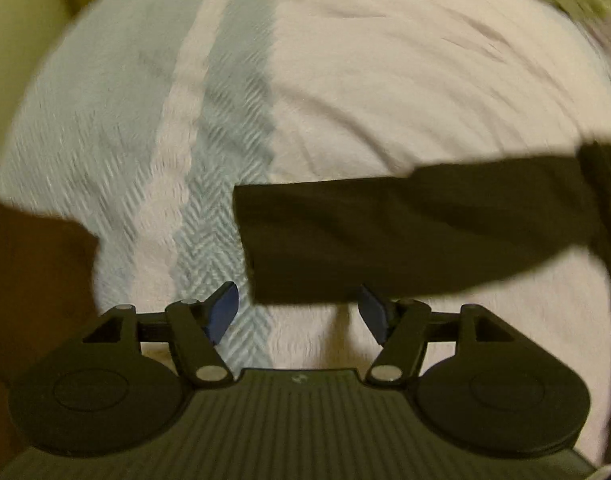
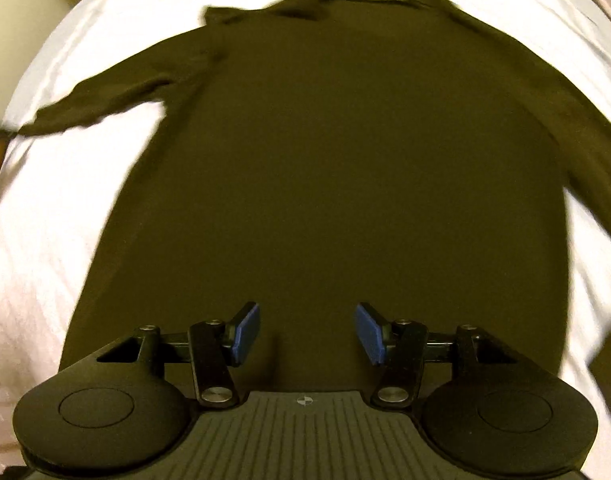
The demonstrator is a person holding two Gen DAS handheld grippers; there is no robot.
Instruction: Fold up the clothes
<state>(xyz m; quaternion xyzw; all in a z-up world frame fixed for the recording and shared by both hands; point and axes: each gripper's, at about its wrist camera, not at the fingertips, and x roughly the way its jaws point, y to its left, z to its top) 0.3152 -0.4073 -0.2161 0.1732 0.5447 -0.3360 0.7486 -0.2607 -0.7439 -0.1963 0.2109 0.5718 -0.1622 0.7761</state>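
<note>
Lying flat on the white bedding [image 2: 65, 208], the dark long-sleeved top [image 2: 325, 168] spreads beneath both empty, parted hand-held grippers [image 2: 307, 334].

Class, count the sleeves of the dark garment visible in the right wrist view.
2. One sleeve stretches out to the picture's left; the other sleeve runs down the right edge, its end cut off by the frame.

- The left gripper [image 1: 299, 314] fills the bottom of its frame, pointing steeply down, blue pads [image 1: 221, 314] spread apart with nothing between them.
- The right gripper [image 2: 307, 334], bottom centre of its frame, points steeply down too, its pads [image 2: 369, 334] parted and empty.
</note>
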